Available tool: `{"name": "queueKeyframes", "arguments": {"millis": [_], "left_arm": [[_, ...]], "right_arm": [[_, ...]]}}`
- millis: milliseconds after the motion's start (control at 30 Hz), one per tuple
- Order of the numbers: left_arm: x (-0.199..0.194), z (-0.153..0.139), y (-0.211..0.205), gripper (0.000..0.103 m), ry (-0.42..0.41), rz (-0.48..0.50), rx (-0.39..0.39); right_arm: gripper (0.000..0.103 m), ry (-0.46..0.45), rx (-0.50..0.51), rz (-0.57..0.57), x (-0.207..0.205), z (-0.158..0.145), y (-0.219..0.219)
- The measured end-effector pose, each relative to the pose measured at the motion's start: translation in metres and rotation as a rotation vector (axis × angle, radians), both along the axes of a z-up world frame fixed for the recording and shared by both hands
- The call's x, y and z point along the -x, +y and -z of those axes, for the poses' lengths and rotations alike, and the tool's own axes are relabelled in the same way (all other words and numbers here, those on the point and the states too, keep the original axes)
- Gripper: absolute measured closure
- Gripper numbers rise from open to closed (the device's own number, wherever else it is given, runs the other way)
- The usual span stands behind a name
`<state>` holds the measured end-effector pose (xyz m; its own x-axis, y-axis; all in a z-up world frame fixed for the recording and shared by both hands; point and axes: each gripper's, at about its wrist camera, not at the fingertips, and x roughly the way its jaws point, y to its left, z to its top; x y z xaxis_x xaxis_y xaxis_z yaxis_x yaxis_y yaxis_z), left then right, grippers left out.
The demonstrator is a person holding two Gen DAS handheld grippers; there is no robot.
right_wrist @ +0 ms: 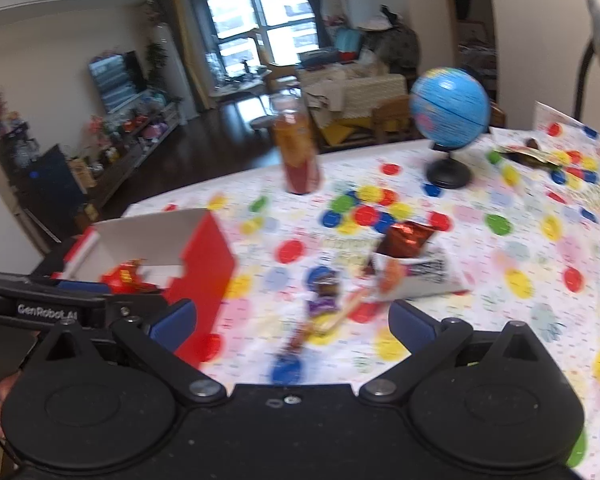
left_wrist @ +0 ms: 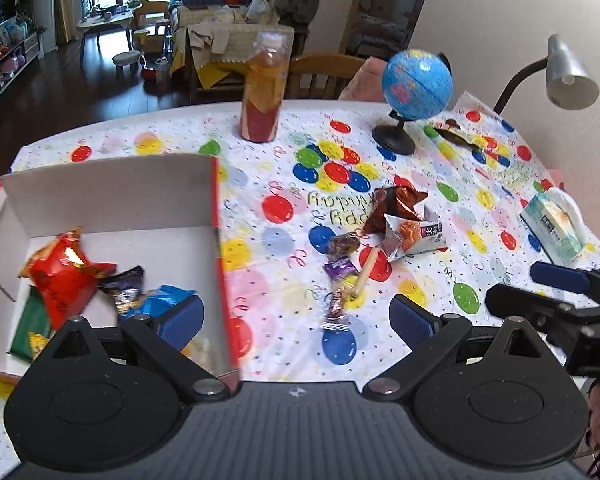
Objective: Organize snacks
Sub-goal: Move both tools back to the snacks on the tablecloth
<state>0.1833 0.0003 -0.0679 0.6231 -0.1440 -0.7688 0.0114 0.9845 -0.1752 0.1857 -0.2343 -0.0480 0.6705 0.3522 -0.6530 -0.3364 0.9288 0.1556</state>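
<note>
We judge the loose snacks between box and tissue pack light, crinkly and slippery: the brown packet and white packet are best pinched at a sealed edge, the small candies across their middles. Left gripper and right gripper both stand spread, empty. Only the left view shows the box's contents, the red bag included; the right view is blurred.

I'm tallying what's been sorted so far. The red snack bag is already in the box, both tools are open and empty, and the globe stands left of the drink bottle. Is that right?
Not quite: in the left wrist view the globe stands right of the drink bottle, not left. The rest holds: the red snack bag lies in the box, and the left tool and right tool are open and empty.
</note>
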Motion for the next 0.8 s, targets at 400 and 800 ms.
{"name": "queueKeyframes", "arguments": {"millis": [400, 800], "left_arm": [[-0.037, 0.035, -0.056, 0.003, 0.028, -0.029, -0.058], [-0.063, 0.063, -0.079, 0.003, 0.041, -0.055, -0.125]], "right_arm": [[0.001, 0.055, 0.065, 0.148, -0.064, 0.026, -0.061], [0.014, 0.157, 0.052, 0.279, -0.14, 0.063, -0.066]]}}
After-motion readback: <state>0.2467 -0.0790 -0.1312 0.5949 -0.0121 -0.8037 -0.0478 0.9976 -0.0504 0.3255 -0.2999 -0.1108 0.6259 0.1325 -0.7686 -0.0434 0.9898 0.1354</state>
